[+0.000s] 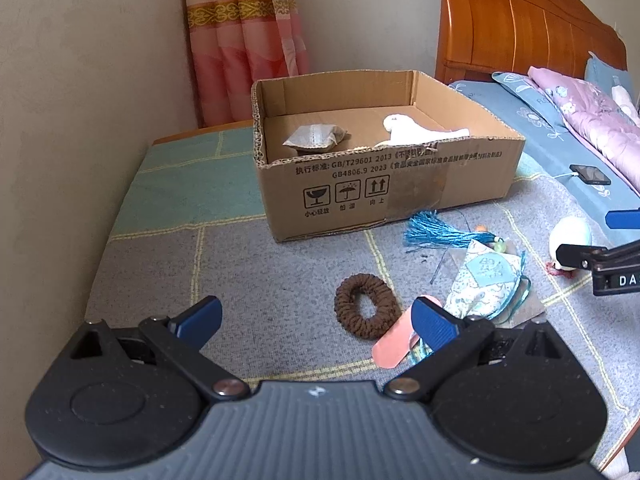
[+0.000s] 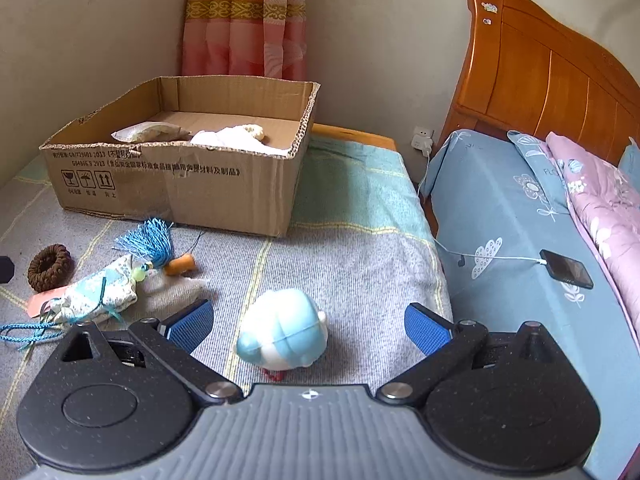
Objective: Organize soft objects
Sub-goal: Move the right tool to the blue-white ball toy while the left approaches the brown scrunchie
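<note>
Both grippers are spread wide, nothing held. The right gripper (image 2: 308,326) has the blue-and-white squishy toy (image 2: 282,330) sitting between its fingers, slightly left of centre; a lopsided squeeze could pop that round body sideways. The left gripper (image 1: 318,322) faces the brown scrunchie (image 1: 367,306) just ahead, nearer its right finger, with the floral sachet (image 1: 486,284) and its cords beside it, easy to snag. Open blanket lies ahead up to the cardboard box (image 1: 400,184), whose near wall needs clearing
</note>
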The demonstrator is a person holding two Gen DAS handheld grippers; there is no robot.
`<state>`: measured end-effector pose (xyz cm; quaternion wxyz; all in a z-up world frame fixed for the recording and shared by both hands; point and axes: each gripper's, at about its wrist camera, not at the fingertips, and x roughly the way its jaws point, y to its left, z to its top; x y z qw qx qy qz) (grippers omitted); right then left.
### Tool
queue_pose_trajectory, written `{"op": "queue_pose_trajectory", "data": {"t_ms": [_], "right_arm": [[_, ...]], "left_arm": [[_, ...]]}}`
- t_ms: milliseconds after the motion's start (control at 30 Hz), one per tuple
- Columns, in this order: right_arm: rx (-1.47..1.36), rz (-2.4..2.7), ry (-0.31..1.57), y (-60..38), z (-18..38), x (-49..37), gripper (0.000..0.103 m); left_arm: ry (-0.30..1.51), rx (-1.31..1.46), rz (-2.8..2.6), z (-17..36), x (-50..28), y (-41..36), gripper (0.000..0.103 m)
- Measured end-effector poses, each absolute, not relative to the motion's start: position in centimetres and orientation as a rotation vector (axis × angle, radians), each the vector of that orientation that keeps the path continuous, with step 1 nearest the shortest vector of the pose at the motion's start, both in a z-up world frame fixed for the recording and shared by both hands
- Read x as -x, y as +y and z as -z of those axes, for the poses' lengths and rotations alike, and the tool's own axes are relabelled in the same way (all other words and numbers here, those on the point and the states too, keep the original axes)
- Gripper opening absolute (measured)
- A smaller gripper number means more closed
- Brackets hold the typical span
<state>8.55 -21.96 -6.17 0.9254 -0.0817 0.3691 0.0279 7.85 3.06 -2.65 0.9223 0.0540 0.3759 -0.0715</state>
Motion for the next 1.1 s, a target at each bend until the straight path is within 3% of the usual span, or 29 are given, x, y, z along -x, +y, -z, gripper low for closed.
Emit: {"op": "queue_pose_trajectory", "data": {"t_ms": [1000, 1100], "right_arm": [[0.145, -0.111, 0.786, -21.8, 9.1, -7.9, 0.103], [0.156, -0.142, 0.779, -21.3, 9.1, -7.7, 0.103]], "left_arm": [[0.818, -0.111, 0.101, 6.3, -11.4, 3.8, 0.101], [0.805, -0.108, 0.107, 6.2, -11.1, 3.5, 0.093]]}}
